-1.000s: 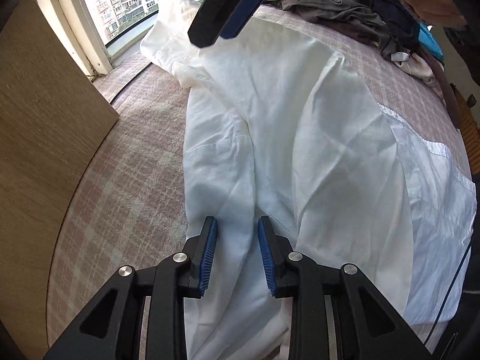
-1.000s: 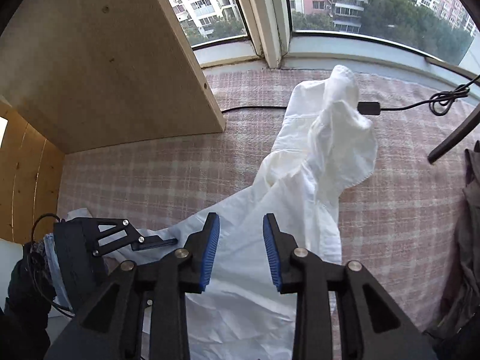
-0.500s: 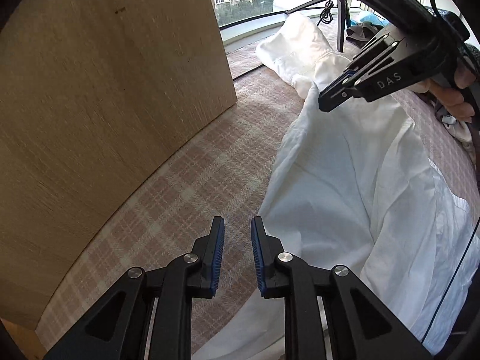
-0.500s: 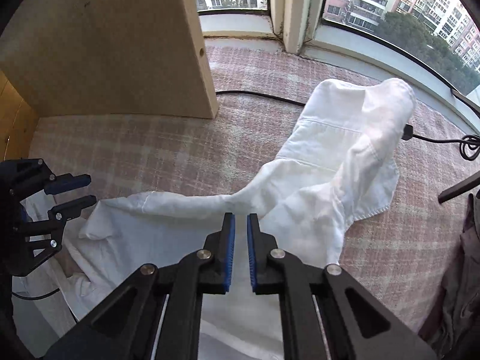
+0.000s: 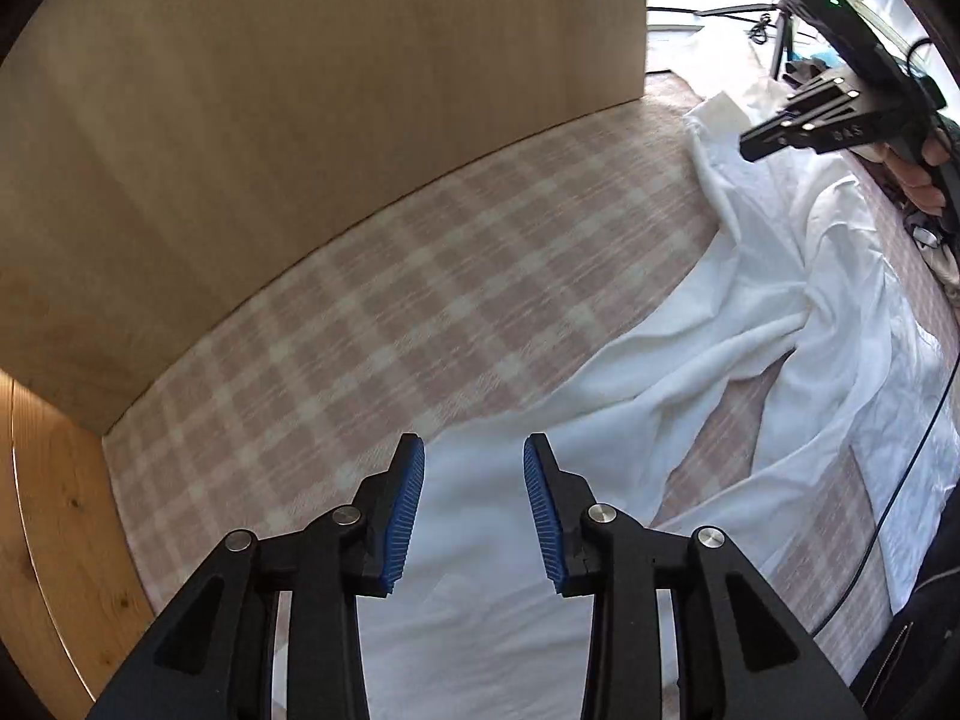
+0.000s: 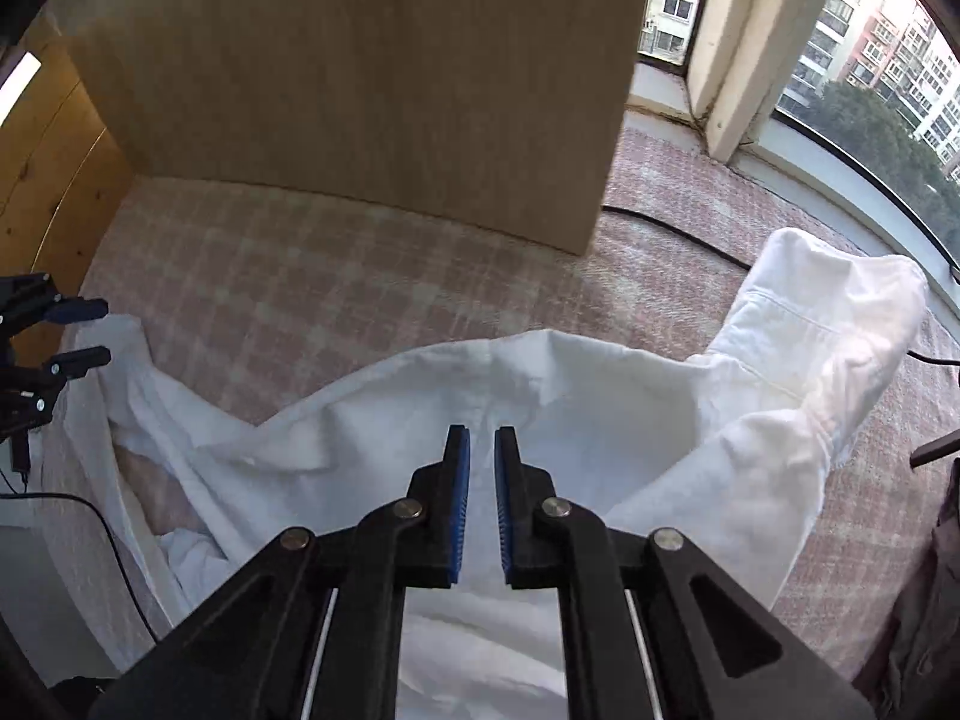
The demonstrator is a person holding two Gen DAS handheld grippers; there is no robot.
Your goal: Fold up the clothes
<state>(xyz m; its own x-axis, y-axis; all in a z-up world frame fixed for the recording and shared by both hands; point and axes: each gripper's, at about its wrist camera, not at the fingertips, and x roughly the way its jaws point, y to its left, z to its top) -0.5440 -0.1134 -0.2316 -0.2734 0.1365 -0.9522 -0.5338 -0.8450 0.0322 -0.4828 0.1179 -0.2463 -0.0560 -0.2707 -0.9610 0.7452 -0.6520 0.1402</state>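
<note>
Crumpled white cotton shirt (image 6: 600, 420) sprawled across pink-and-cream checked bedcover (image 5: 420, 300), sleeve lying far right beside window, left gripper (image 5: 474, 510) jaws opening over near hem, right gripper (image 6: 483, 504) fingers nearly together above cloth.

shirt (image 6: 600, 420) on bed cover (image 6: 360, 276); board (image 6: 360, 78) behind

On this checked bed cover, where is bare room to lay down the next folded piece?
Free: the checked cover between the wooden panel and the white shirt's edge, and the strip below the window sill. Crowded: where the spread-out shirt lies, and the dark clothes at the right.
</note>
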